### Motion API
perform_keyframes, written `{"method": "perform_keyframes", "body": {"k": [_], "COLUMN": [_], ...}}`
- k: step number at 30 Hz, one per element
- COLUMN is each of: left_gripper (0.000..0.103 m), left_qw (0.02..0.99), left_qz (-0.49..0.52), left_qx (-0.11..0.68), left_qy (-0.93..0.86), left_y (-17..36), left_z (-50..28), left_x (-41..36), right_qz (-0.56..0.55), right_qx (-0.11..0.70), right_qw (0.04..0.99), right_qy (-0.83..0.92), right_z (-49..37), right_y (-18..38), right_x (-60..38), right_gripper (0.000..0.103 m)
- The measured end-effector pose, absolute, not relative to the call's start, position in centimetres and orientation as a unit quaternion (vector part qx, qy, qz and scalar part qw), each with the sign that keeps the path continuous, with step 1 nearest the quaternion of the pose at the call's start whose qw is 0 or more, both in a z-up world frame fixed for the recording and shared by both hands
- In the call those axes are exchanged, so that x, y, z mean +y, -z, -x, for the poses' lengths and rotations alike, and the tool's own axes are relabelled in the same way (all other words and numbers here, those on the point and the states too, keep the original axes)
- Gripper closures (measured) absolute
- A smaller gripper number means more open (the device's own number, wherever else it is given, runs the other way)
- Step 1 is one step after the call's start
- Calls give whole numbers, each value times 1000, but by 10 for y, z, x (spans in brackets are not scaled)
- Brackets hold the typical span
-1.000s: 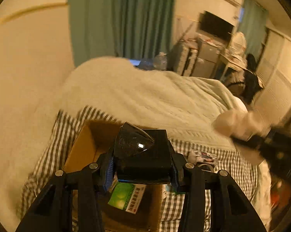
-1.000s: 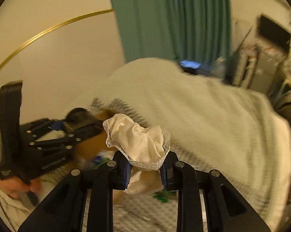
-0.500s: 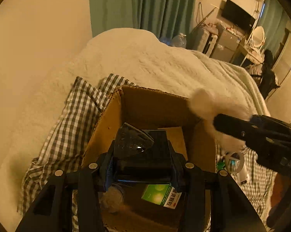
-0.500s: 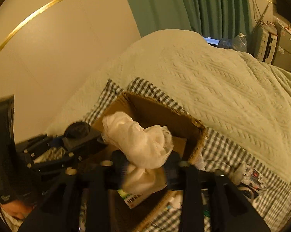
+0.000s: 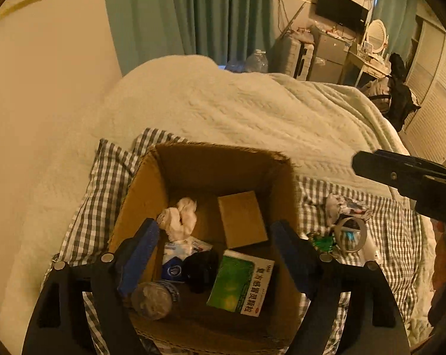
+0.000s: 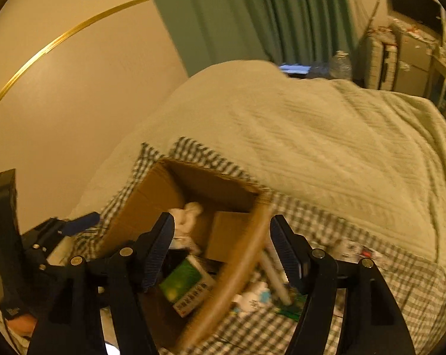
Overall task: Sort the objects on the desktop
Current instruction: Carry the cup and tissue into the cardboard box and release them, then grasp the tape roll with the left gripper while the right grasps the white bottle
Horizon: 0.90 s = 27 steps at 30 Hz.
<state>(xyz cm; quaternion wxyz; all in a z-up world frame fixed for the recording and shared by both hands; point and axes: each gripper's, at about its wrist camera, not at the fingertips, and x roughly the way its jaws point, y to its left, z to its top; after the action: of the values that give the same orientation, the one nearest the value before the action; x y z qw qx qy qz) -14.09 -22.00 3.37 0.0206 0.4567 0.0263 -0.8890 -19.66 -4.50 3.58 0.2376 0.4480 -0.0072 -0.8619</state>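
Note:
An open cardboard box [image 5: 140, 201] [image 6: 146, 201] sits on a checked cloth on the bed. Inside lie a white lace cloth [image 5: 180, 219] [image 6: 184, 216], a black object [image 5: 200, 269], a green medicine box [image 5: 240, 282] [image 6: 184, 285], a small cardboard box [image 5: 242, 219] and a round silvery lid [image 5: 152, 298]. My left gripper [image 5: 214, 254] is open and empty above the box. My right gripper [image 6: 223, 248] is open and empty over the box's right wall; it shows at the right of the left wrist view [image 5: 406, 177].
Loose items lie on the checked cloth [image 5: 394, 236] right of the box: a tape roll [image 5: 351, 235], a green item [image 5: 322, 241] and a crumpled packet [image 5: 341, 204]. A white blanket [image 5: 237, 109] covers the bed behind. A wall [image 5: 45, 88] is at the left.
Both grippers opened. The black object dropped from the left gripper into the box, and the white cloth dropped from the right gripper into the box.

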Motion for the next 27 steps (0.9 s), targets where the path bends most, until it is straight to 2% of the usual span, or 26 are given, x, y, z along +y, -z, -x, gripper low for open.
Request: {"method": "perform_keyframes", "body": {"k": [2,6,8,10,12,16,22,25,27], "left_gripper": [16,15,11,4,4,4,4,4,4], "left_qw": [18,29,34,37,37,37,23,18,17], "left_qz": [-450,-437,-426,-404,-395,-423,-445,-460,-469], "left_qx": [23,2,6,44,76,67,93,78,60], "left_qy": [892,899,904,913,915,903,890,884,881], "left_y": [-39,-46,-44,-35,-19,18,64,88,99], "left_z": [137,130,126,117,111,109,96,95,95], "left_x": [-205,-165,-143,-126,-111,-76,-42,-22,-11], "right_qz": [-445,-436,-435,-438,-444,-462,-498,-517,-530], "right_qx": [-5,7,10,4,-11,-38,16,19,5], "right_qw": [224,191,172,156,140,111,72,73,68], "right_qy": [867,880,884,885,885,879,864,853,845], "right_z": [193,181,175,169,162,151,144,141,143], "right_y": [-38,-42,-40,-35,-25,0,48,70,83], "right_x": [-26,14,37,59,83,123,158,172,181], "right_gripper": [36,36,36,36,36,36,36,49,49]}}
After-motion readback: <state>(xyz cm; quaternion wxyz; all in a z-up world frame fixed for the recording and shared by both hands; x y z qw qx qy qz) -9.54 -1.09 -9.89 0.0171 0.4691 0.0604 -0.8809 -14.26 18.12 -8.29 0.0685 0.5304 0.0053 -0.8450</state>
